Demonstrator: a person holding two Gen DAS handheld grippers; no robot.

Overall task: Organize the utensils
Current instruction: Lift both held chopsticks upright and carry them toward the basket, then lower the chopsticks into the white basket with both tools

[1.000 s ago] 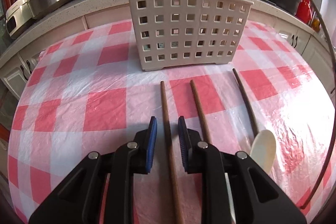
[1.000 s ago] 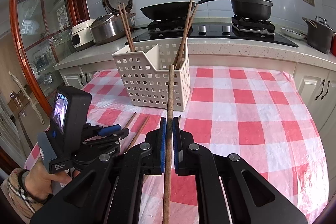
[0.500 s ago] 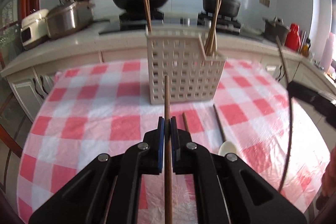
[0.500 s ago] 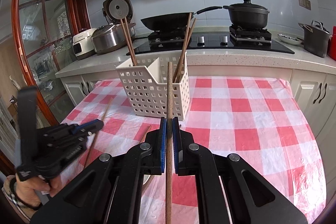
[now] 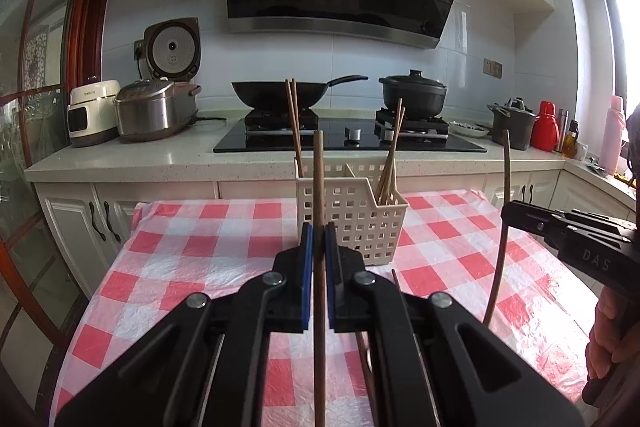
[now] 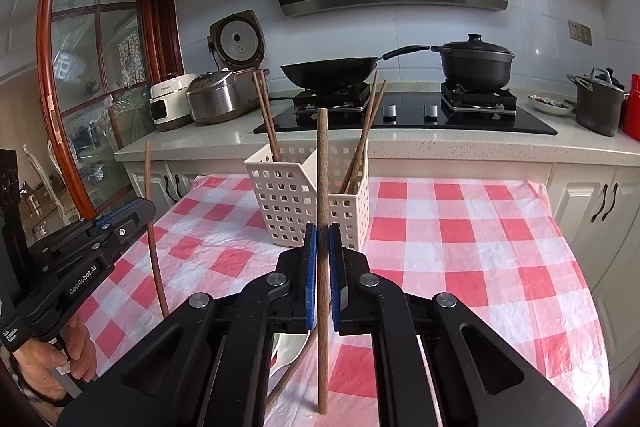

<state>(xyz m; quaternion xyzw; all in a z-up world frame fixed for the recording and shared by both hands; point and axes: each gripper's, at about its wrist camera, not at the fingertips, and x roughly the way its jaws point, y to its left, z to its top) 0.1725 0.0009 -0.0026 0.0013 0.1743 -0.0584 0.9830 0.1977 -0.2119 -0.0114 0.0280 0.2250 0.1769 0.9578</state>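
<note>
Two grippers each held one brown chopstick, up off the counter (image 6: pixel 460 227) with its red and white cloth. The left gripper (image 5: pixel 316 279) had its fingers (image 5: pixel 306 267) clenched on a chopstick (image 5: pixel 319 187) that stood almost straight up. The right gripper (image 6: pixel 322 279) pinched another chopstick (image 6: pixel 322 167) the same way. A white basket (image 5: pixel 352 223) stood near them on the cloth, with more chopsticks (image 5: pixel 390 163) leaning inside. One loose chopstick (image 5: pixel 396 277) lay on the cloth just past the left fingers.
</note>
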